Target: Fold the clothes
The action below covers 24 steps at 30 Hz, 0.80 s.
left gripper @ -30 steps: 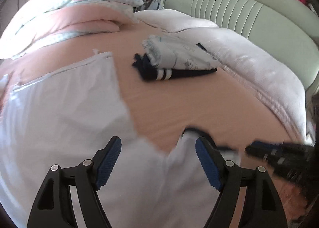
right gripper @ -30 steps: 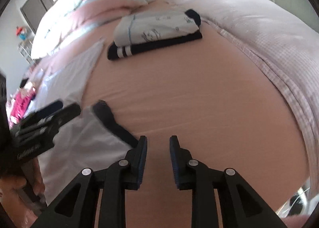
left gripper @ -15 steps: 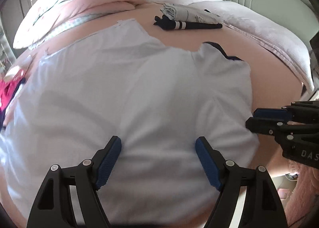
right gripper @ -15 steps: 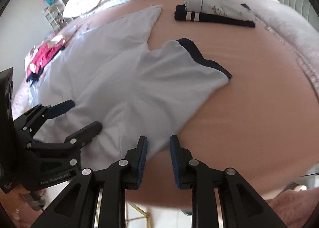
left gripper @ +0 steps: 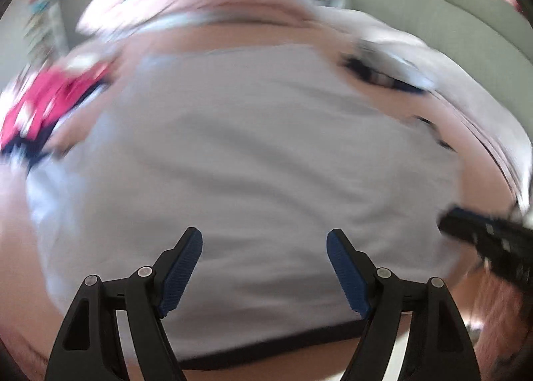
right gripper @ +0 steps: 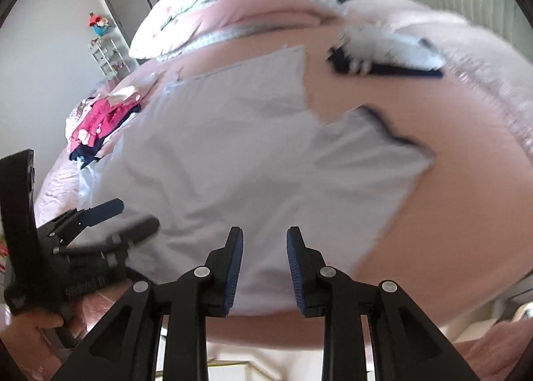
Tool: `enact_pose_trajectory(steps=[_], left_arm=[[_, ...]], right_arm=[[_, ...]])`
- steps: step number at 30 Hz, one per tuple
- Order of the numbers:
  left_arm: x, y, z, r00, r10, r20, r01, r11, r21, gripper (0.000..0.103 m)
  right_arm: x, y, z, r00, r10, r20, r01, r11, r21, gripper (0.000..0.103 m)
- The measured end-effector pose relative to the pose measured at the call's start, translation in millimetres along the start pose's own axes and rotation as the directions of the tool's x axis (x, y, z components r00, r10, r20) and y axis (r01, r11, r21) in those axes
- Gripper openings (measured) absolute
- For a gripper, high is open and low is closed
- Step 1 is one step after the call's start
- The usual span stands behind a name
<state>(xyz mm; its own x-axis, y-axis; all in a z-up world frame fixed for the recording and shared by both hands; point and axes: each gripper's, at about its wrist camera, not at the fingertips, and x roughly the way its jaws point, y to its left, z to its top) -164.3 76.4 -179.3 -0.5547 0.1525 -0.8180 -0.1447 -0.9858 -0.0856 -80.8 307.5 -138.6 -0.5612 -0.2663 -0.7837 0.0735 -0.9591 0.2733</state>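
- The left gripper point(left gripper: 265, 267) has its blue-padded fingers point(left gripper: 181, 269) spread wide, nothing between them, over the near part of the shirt.
- The right gripper point(right gripper: 265, 267) has its fingers point(right gripper: 233, 267) narrowly parted with a clear gap, holding nothing, above the shirt's near edge.
- In the right wrist view the left gripper shows at the lower left, held by a hand point(right gripper: 31, 321); there is lettering on its black body, too blurred to read.
- A white T-shirt point(right gripper: 240, 154) lies spread flat on the pink bed sheet point(right gripper: 459, 201); a dark trim runs along its near hem in the left wrist view, and a dark-edged sleeve point(right gripper: 386, 127) points right.
- Left of the shirt sits a heap of pink and navy clothes point(right gripper: 96, 124).
- Beyond the shirt, apart from it, lies a folded stack point(right gripper: 386, 54): a pale printed garment on a navy one with white stripes; the print is unreadable.
- Farther back rest a pink and checked duvet point(right gripper: 240, 4) and a pale green padded headboard point(left gripper: 433, 24).
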Motion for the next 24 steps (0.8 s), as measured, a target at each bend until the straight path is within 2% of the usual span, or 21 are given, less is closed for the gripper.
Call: enact_pose_trajectory(steps=[3, 5, 9, 11, 14, 17, 19, 22, 24], left_arm=[[10.0, 28.7, -11.4, 0.998, 0.012, -0.062, -0.014, 0.999, -0.031, 0.076], [4.7, 29.0, -19.9, 0.998, 0.002, -0.065, -0.002, 1.0, 0.008, 0.076], [-4.6, 19.3, -37.8, 0.993, 0.051, -0.106, -0.043, 0.996, 0.073, 0.077], [-9.8, 21.2, -43.0, 0.992, 0.044, -0.115, -0.037, 0.997, 0.062, 0.077], [-16.0, 25.4, -38.5, 0.997, -0.005, -0.08, 0.007, 1.0, 0.03, 0.076], [-22.2, 29.7, -34.0, 0.998, -0.052, -0.044, 0.052, 0.999, 0.0, 0.076], [-26.3, 32.5, -30.9, 0.996, -0.083, -0.019, 0.083, 0.996, -0.019, 0.076], [-32.3, 36.7, -26.5, 0.992, -0.127, 0.019, 0.128, 0.991, -0.045, 0.076], [-33.9, 35.1, -26.9, 0.99, -0.139, 0.025, 0.14, 0.989, -0.045, 0.076]], right_arm=[[25.5, 22.4, -3.4, 0.997, -0.041, -0.072, 0.039, 0.999, -0.035, 0.027], [33.5, 34.6, -10.2, 0.99, -0.1, -0.102, 0.09, 0.991, -0.096, 0.027], [29.9, 43.8, -25.6, 0.978, -0.181, -0.104, 0.162, 0.972, -0.169, 0.028], [25.9, 45.4, -33.2, 0.972, -0.208, -0.113, 0.185, 0.965, -0.185, 0.029], [13.2, 45.8, -45.7, 0.97, -0.212, -0.116, 0.19, 0.966, -0.177, 0.029], [-15.9, 22.8, -32.1, 0.993, -0.118, -0.022, 0.118, 0.993, -0.014, 0.029], [-28.8, 0.9, -18.6, 0.994, -0.102, 0.05, 0.096, 0.99, 0.101, 0.029], [-36.8, -51.8, 8.3, 0.99, -0.114, 0.084, 0.083, 0.949, 0.305, 0.035], [-33.3, -78.6, 18.4, 0.99, -0.126, 0.071, 0.089, 0.917, 0.389, 0.035]])
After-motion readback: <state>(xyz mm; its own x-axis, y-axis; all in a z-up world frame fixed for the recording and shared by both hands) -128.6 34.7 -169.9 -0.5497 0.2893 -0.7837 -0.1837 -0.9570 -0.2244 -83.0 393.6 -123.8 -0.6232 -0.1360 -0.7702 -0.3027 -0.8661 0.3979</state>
